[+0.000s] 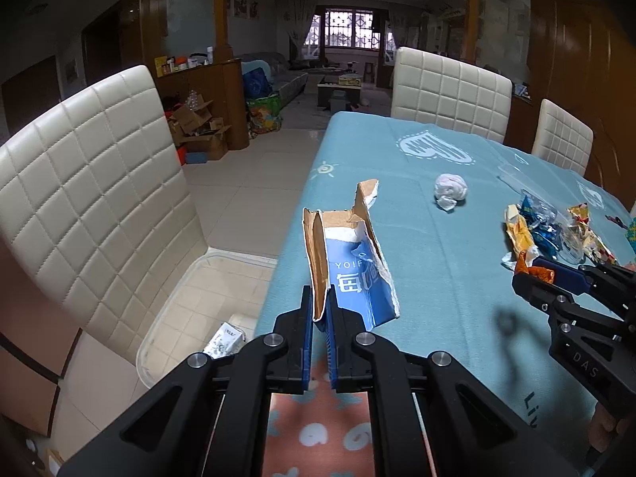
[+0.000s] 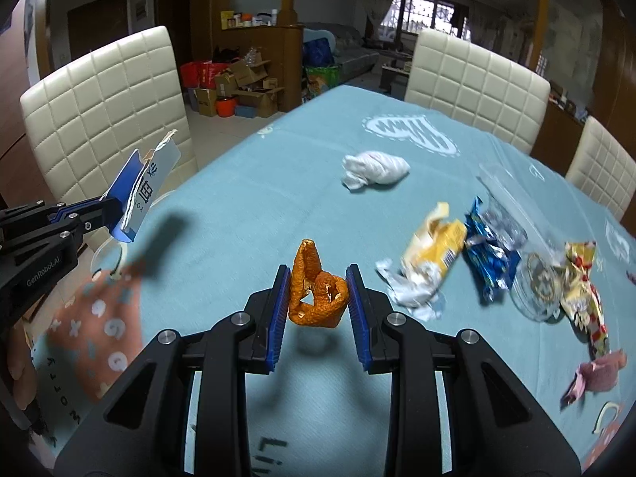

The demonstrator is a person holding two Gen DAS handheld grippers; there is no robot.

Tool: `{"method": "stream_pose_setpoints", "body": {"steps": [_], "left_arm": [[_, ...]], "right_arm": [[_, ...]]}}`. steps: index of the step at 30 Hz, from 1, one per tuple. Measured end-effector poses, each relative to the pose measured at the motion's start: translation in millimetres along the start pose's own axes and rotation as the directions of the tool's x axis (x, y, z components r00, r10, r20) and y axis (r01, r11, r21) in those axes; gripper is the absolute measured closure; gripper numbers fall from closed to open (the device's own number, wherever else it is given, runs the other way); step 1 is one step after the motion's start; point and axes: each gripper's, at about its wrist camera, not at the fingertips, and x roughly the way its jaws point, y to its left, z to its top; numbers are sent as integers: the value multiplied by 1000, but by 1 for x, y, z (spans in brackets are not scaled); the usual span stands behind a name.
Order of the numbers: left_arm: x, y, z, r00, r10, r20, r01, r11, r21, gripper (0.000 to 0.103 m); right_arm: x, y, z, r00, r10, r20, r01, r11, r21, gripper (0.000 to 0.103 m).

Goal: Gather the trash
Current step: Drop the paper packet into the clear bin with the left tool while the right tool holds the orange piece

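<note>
Pinching torn blue cardboard carton (image 1: 349, 274); jaws clamp curled, pitted orange peel (image 2: 318, 290).

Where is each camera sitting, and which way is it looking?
Left wrist: on the left gripper, facing across the table; torn blue carton pinched, right gripper at the edge.
Right wrist: on the right gripper, same way; orange peel held, a hand showing.
Shared: crumpled tissue, wrappers, white chairs.

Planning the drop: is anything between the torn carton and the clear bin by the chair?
Nothing visible. The torn carton, pinched in the left gripper, hangs over the table's edge; the clear bin lies open below.
</note>
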Motion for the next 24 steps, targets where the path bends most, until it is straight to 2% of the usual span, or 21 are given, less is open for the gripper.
{"method": "stream_pose_setpoints", "body": {"steps": [16, 21, 24], "left_arm": [[5, 63, -11, 996, 86, -14, -86, 992, -87, 97], [9, 71, -12, 996, 88, -17, -90, 992, -92, 97], [12, 74, -13, 998, 59, -19, -61, 994, -90, 95]], "right_arm": [[13, 58, 24, 999, 35, 16, -33, 993, -112, 72], [16, 69, 28, 999, 40, 17, -38, 991, -131, 72], [18, 73, 30, 999, 45, 19, -42, 990, -136, 72]]}}
